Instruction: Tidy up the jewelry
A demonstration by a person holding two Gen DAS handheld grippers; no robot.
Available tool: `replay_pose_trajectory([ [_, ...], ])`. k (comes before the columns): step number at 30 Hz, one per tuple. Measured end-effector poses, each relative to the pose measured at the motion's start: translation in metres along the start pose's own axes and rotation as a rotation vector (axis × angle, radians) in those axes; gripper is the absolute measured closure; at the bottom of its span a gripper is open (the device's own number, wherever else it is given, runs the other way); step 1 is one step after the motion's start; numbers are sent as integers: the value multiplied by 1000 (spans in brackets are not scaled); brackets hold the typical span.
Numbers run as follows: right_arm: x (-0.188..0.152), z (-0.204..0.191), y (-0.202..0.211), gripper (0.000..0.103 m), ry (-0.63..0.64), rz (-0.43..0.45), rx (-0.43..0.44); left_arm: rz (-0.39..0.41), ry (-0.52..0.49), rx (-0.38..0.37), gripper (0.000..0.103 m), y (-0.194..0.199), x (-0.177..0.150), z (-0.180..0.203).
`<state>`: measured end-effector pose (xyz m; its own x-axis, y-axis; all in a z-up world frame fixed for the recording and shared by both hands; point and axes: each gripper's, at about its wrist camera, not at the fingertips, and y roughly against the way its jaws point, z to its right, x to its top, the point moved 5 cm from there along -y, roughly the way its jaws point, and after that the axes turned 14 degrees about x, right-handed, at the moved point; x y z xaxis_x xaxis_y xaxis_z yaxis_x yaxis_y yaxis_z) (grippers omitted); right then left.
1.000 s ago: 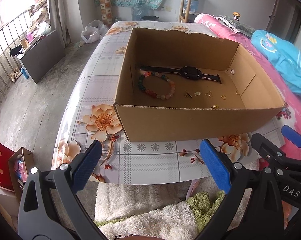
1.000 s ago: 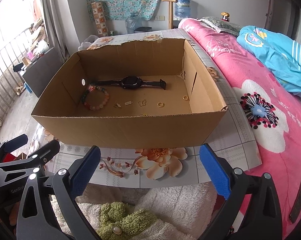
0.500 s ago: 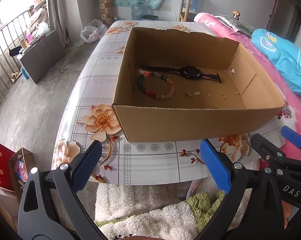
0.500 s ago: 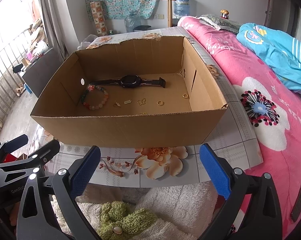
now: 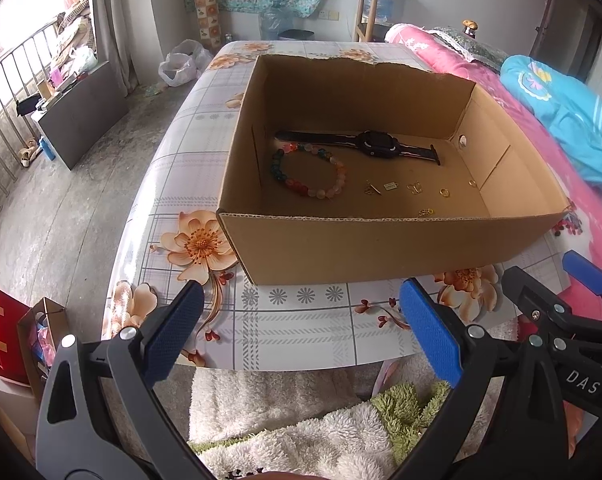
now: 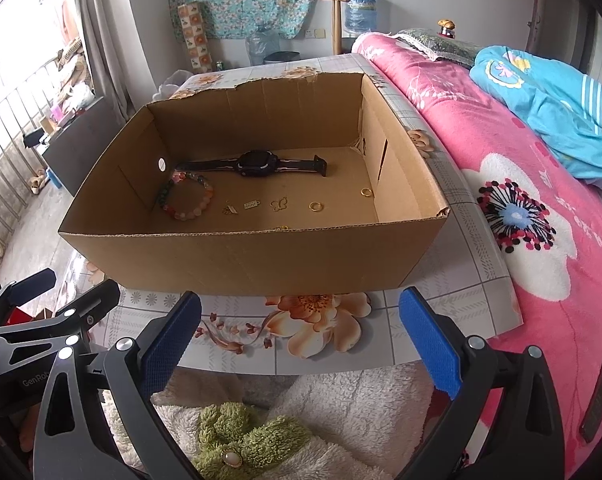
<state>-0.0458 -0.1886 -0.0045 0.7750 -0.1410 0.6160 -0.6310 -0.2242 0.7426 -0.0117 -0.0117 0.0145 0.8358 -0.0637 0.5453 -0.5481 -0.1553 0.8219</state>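
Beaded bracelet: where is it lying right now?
In both wrist views the beaded bracelet lies flat on the floor of the cardboard box, near its left wall, just in front of the black watch.

An open cardboard box [image 6: 237, 258] sat on a floral-clothed table [image 6: 477, 280], holding a black watch [image 6: 257, 163], a beaded bracelet [image 6: 187, 197] near its left wall, and small gold pieces including a ring [image 6: 315, 207]. The right gripper [image 6: 299, 338] hovered empty before the box, jaws spread wide. A pink bedspread [image 6: 541, 220] lay to the right.
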Motion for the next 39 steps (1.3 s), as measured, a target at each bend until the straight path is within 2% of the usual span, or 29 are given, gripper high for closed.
replay_pose_trajectory([
  [39,-2,2,0,6,-18,-6,-5,-11,-15,-2,8,-2,-4,0],
])
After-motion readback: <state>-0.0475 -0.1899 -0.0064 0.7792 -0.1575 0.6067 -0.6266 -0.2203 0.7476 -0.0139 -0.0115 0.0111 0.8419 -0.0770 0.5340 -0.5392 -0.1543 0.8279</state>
